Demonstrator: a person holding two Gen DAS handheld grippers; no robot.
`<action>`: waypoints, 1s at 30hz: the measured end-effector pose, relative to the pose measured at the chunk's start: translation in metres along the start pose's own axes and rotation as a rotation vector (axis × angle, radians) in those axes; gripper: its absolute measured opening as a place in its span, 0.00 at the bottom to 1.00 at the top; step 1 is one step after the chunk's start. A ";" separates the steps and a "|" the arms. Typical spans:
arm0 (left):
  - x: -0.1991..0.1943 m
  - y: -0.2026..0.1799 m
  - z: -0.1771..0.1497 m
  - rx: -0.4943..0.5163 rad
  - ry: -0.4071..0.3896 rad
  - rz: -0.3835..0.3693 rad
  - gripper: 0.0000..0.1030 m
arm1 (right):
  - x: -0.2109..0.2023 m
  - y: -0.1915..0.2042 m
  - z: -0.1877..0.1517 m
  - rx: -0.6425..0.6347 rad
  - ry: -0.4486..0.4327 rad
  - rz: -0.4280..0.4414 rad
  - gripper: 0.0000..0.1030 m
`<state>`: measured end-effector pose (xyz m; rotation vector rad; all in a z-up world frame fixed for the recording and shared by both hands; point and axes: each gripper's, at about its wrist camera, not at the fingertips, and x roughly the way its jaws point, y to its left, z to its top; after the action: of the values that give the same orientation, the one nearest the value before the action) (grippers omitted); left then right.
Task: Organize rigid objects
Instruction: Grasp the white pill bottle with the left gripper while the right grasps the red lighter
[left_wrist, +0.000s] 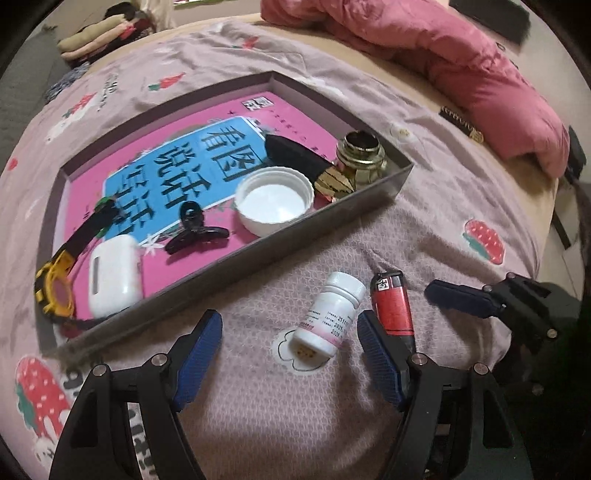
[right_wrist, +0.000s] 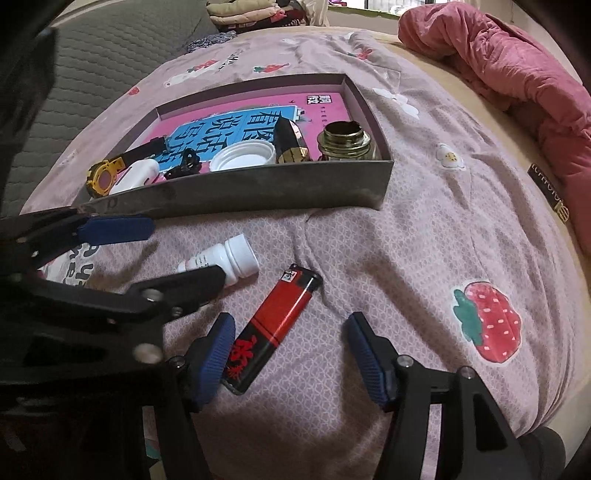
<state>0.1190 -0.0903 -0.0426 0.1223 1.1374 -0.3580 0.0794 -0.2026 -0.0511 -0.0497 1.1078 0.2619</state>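
Two things are left outside the box (left_wrist: 221, 273) on the bed: a white pill bottle (left_wrist: 328, 317) lying on its side and a red and black lighter (right_wrist: 275, 325) just beside it. The left tongs (left_wrist: 290, 354) stand wide with the bottle between the pads, and the right tongs (right_wrist: 290, 350) stand wide too, the lighter's near end lying close against the left pad. Neither grips anything yet. To take the bottle well, I would judge it best to close across its round body near the middle, square to its length, since a round thing on soft bedding will likely roll or sink away from a slanted squeeze. The lighter is flat and slim, so the right tongs should come low and centre over it before closing across its narrow width. The two tools sit close together here, so moving one at a time may spare a bump. The box already holds a pink book, a watch (left_wrist: 62, 273), a white case (left_wrist: 114, 280), a black hair clip (left_wrist: 195, 230), a white cap (left_wrist: 275, 201) and a brass-coloured jar (left_wrist: 362, 158). The bed has a mauve strawberry-print cover (right_wrist: 443, 229), wrinkled and yielding; a pink quilt (left_wrist: 461, 70) lies heaped at the far side, with folded clothes (left_wrist: 107, 33) beyond.
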 end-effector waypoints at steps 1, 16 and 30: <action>0.003 -0.001 0.001 0.001 0.008 -0.002 0.74 | 0.001 0.000 0.000 -0.002 0.002 0.000 0.60; 0.024 0.012 0.008 -0.019 0.070 -0.026 0.50 | 0.001 -0.008 0.000 0.016 -0.015 -0.026 0.60; 0.026 0.006 0.020 0.028 0.083 -0.041 0.50 | 0.010 -0.002 0.008 0.014 0.024 -0.040 0.46</action>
<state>0.1473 -0.0960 -0.0579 0.1393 1.2183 -0.4081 0.0911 -0.2008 -0.0566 -0.0626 1.1307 0.2180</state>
